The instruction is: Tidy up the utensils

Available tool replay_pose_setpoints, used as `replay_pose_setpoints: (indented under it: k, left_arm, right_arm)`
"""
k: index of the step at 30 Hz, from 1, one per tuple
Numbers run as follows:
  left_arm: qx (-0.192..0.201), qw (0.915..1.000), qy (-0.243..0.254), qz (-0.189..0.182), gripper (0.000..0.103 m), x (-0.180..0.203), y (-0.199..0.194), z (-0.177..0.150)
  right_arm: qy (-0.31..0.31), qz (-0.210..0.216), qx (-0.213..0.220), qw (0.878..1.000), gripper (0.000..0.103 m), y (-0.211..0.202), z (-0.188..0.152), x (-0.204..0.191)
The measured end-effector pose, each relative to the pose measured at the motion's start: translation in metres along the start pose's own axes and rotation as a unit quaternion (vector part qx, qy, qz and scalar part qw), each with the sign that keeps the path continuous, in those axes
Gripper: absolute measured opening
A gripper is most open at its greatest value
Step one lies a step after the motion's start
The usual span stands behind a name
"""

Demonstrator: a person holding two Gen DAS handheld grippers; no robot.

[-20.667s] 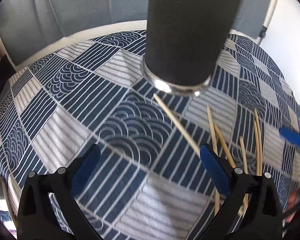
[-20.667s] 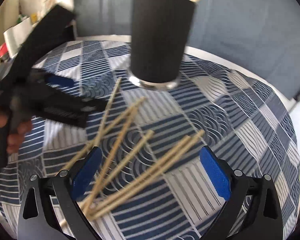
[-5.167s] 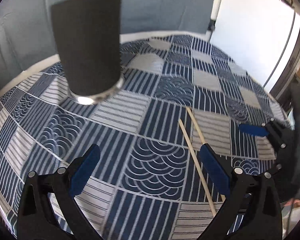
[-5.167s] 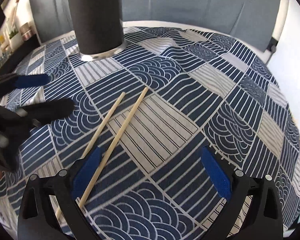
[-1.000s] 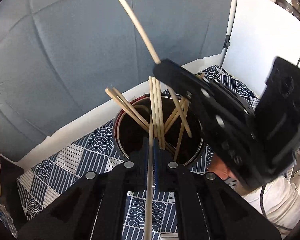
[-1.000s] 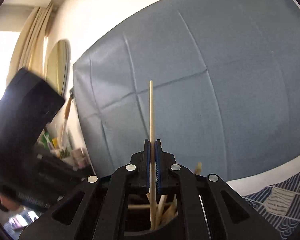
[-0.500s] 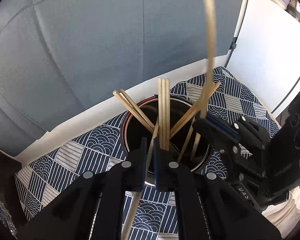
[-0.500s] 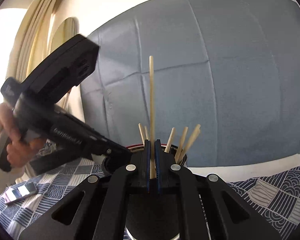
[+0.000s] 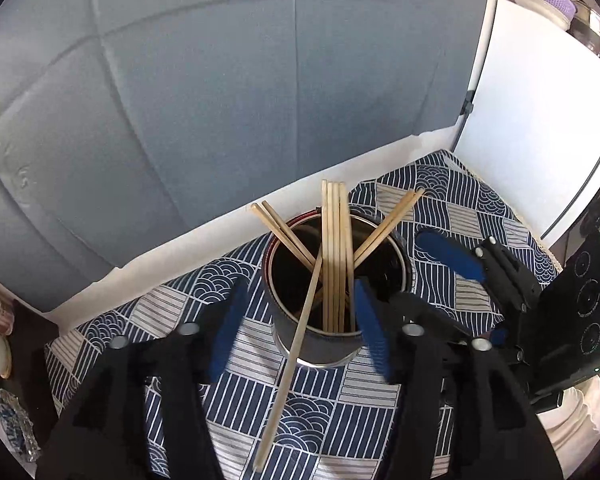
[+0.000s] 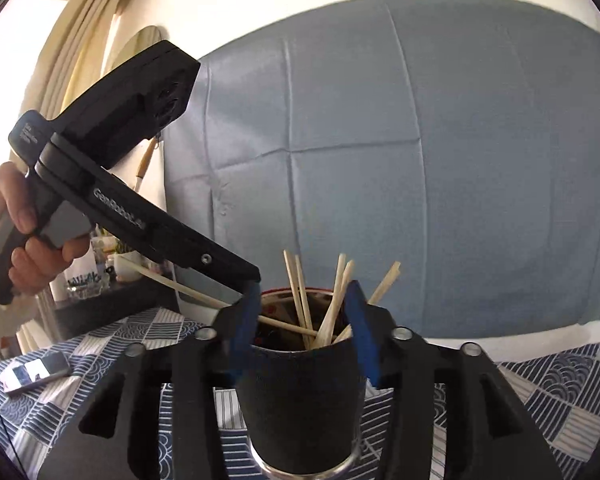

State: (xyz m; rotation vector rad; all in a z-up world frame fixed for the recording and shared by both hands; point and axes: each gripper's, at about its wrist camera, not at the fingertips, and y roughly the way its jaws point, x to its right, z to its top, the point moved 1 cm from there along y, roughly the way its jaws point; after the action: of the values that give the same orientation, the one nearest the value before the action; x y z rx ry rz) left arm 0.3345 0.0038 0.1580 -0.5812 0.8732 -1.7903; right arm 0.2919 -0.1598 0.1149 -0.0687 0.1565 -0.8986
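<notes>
A black cylindrical cup (image 9: 332, 344) with a metal base stands on the blue patterned tablecloth (image 9: 240, 408) and holds several wooden chopsticks (image 9: 334, 256). One chopstick (image 9: 296, 356) leans out over the cup's near rim, its tip inside, free between my left fingers. My left gripper (image 9: 296, 332) is open just above the cup. In the right wrist view the cup (image 10: 300, 396) is close in front, with chopsticks (image 10: 332, 304) sticking up. My right gripper (image 10: 304, 328) is open and empty at the cup's rim. The left gripper also shows there (image 10: 244, 280), with the leaning chopstick (image 10: 180, 286) beneath it.
A grey-blue padded wall (image 9: 220, 80) stands behind the table. A white panel (image 9: 540, 120) is at the right. A phone (image 10: 36, 372) lies on the cloth at the left. Shelves with small items (image 10: 88, 276) stand left of the table.
Both grippers have opened. The right one's chopstick has dropped into the cup. The left one's chopstick now leans loose with its tip in the cup. The right gripper has lowered to the rim.
</notes>
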Motion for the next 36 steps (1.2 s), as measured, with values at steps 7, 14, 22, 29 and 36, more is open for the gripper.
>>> replay_pose_setpoints:
  k: [7, 14, 22, 29, 36]
  left_arm:
    - [0.039, 0.9991, -0.004, 0.014, 0.089, 0.000, -0.041, -0.015]
    - [0.086, 0.9954, -0.040, 0.015, 0.096, -0.013, -0.087, -0.053]
    - [0.088, 0.9934, -0.073, 0.011, 0.096, -0.043, -0.091, -0.088]
    - [0.126, 0.9885, -0.081, -0.019, 0.096, -0.054, -0.075, -0.101]
    - [0.116, 0.9852, -0.091, -0.088, 0.028, -0.036, -0.023, -0.092]
  right_arm:
    - [-0.027, -0.031, -0.002, 0.999, 0.089, -0.021, 0.011, -0.020]
    - [-0.056, -0.015, -0.024, 0.998, 0.092, -0.016, 0.016, -0.057]
    - [-0.097, 0.003, -0.044, 0.994, 0.091, 0.014, 0.005, -0.092]
    - [-0.119, -0.004, -0.053, 0.991, 0.092, 0.018, -0.002, -0.094]
    - [-0.168, -0.038, -0.081, 0.982, 0.092, -0.004, -0.022, -0.074]
